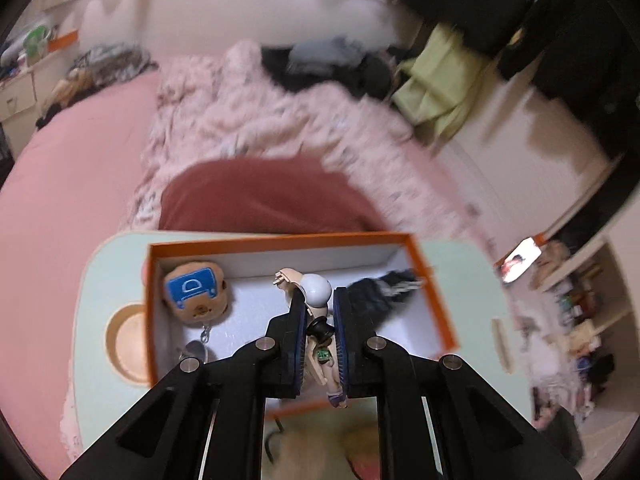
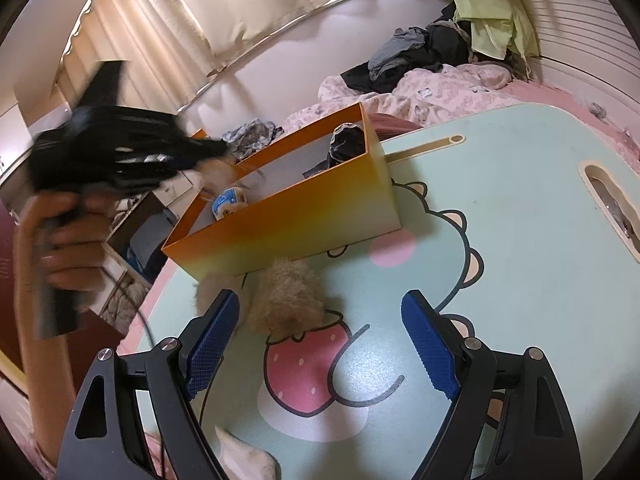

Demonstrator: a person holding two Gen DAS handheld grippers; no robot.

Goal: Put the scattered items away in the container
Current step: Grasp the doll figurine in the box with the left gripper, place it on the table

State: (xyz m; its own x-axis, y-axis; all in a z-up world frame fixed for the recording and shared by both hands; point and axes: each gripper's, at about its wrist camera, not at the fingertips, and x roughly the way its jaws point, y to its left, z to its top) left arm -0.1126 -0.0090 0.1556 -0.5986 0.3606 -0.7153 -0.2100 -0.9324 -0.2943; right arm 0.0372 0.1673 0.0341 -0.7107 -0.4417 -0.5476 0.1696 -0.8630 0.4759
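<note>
My left gripper is shut on a small figurine with a white head and beige limbs, held above the open orange box. Inside the box lie a brown bear keychain with a blue patch and a dark bundle. In the right wrist view the box stands on the mint table, with the bear keychain and the dark bundle showing inside. My right gripper stands open low over the table, a fluffy beige plush lying between its fingertips and the box.
A hand grips the blurred left tool at the left. The table has a round cup recess and a slot near its right edge. Behind it are a pink bed, a rumpled blanket and piled clothes.
</note>
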